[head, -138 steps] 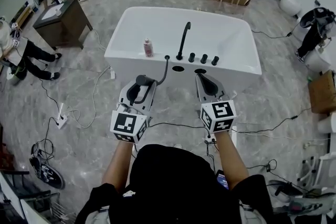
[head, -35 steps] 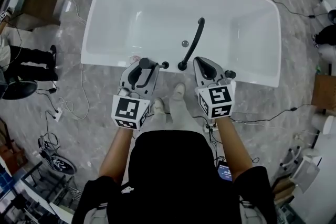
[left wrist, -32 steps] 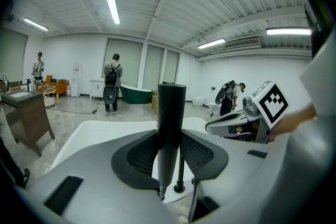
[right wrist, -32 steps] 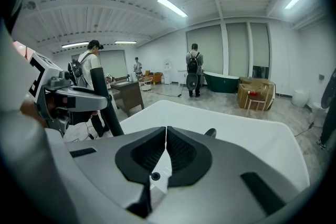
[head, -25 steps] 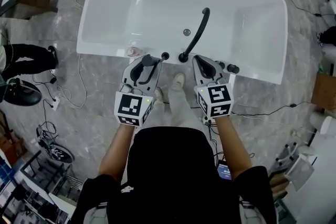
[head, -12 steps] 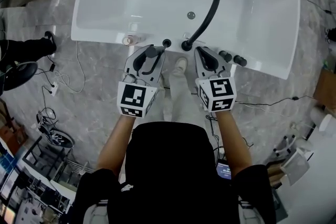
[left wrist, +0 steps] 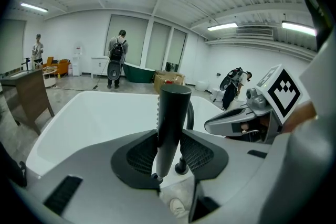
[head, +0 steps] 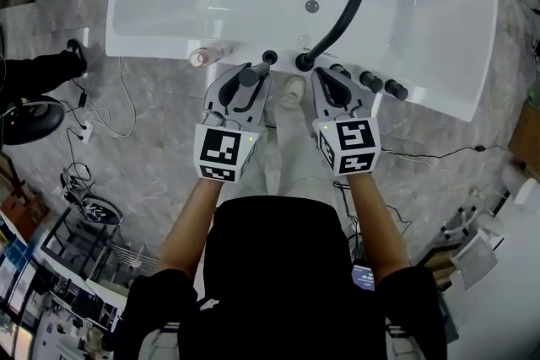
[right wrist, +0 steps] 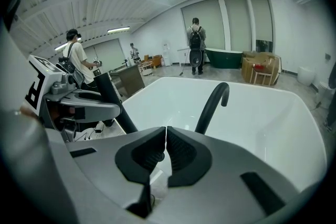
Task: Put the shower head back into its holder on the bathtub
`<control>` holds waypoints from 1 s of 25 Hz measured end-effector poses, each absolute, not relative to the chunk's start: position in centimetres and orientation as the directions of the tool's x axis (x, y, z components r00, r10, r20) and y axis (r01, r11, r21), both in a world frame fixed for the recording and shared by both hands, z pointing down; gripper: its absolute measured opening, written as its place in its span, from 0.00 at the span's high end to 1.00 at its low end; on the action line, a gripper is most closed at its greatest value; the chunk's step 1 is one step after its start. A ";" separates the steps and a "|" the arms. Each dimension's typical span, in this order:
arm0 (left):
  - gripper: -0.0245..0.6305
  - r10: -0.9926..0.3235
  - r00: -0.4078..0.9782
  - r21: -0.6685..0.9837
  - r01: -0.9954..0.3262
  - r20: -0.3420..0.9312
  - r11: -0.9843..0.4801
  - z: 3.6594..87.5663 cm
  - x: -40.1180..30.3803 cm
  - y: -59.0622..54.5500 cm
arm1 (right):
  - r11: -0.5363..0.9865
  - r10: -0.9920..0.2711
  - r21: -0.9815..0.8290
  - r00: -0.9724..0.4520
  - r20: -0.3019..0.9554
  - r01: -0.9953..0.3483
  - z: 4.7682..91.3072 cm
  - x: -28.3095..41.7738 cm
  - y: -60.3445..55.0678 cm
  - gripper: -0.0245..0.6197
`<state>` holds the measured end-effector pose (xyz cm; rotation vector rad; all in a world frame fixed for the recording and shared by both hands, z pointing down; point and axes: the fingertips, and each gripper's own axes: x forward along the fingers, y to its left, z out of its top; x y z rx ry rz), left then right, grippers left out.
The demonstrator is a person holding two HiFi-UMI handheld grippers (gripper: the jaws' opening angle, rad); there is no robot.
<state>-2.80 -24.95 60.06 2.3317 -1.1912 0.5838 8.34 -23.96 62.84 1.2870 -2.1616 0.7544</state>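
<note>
The black shower head [head: 245, 81] stands nearly upright between the jaws of my left gripper [head: 251, 73], which is shut on its handle. In the left gripper view the shower head [left wrist: 170, 120] rises as a dark cylinder between the ribbed pads [left wrist: 142, 157]. It hangs just in front of the round holder [head: 269, 57] on the near rim of the white bathtub [head: 169, 46]. My right gripper [head: 324, 77] is beside it to the right, shut and empty, near the base of the curved black faucet [head: 337, 17]. The same jaws [right wrist: 166, 131] meet in the right gripper view.
A pink bottle [head: 202, 56] stands on the rim left of the holder. Three black knobs [head: 369, 81] sit right of the faucet. My shoes [head: 292, 90] are against the tub. Cables [head: 126, 118] trail across the floor, and a person's legs [head: 38, 72] are at far left.
Both grippers have come down together toward the tub's near rim. The shower head is now closer to the holder, still gripped. The right jaws stayed shut.
</note>
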 end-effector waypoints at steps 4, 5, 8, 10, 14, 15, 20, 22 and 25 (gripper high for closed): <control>0.74 -0.631 0.531 0.197 -0.830 0.566 -0.522 62.1 -2.9 -25.1 | 0.394 -0.595 -0.213 -0.425 0.682 -0.894 64.6 8.0 -23.9 0.93; 0.74 -0.627 0.531 0.198 -0.830 0.571 -0.522 62.7 -2.8 -25.2 | 0.394 -0.590 -0.216 -0.426 0.686 -0.893 65.0 8.0 -23.9 0.93; 0.74 -0.610 0.532 0.197 -0.825 0.587 -0.530 64.7 -2.6 -26.0 | 0.391 -0.577 -0.219 -0.423 0.698 -0.894 66.8 8.1 -24.5 0.93; 0.74 -0.600 0.536 0.186 -0.817 0.594 -0.546 65.6 -2.6 -26.6 | 0.386 -0.570 -0.219 -0.419 0.707 -0.896 67.9 8.0 -25.0 0.93; 0.74 -0.592 0.539 0.169 -0.808 0.600 -0.564 66.6 -2.7 -27.2 | 0.382 -0.563 -0.218 -0.413 0.716 -0.898 68.8 7.8 -25.5 0.93; 0.74 -0.590 0.538 0.170 -0.808 0.602 -0.564 66.9 -2.7 -27.2 | 0.381 -0.561 -0.218 -0.412 0.718 -0.898 69.0 7.8 -25.6 0.93; 0.74 -0.582 0.533 0.192 -0.817 0.614 -0.545 68.9 -2.8 -27.6 | 0.378 -0.550 -0.222 -0.411 0.728 -0.899 70.4 8.0 -25.7 0.93; 0.74 -0.581 0.532 0.206 -0.821 0.617 -0.533 69.5 -2.8 -27.8 | 0.375 -0.545 -0.224 -0.410 0.732 -0.899 70.9 8.1 -25.7 0.93; 0.74 -0.577 0.531 0.202 -0.820 0.621 -0.536 70.1 -2.8 -27.9 | 0.369 -0.540 -0.229 -0.408 0.736 -0.901 71.5 8.0 -25.6 0.93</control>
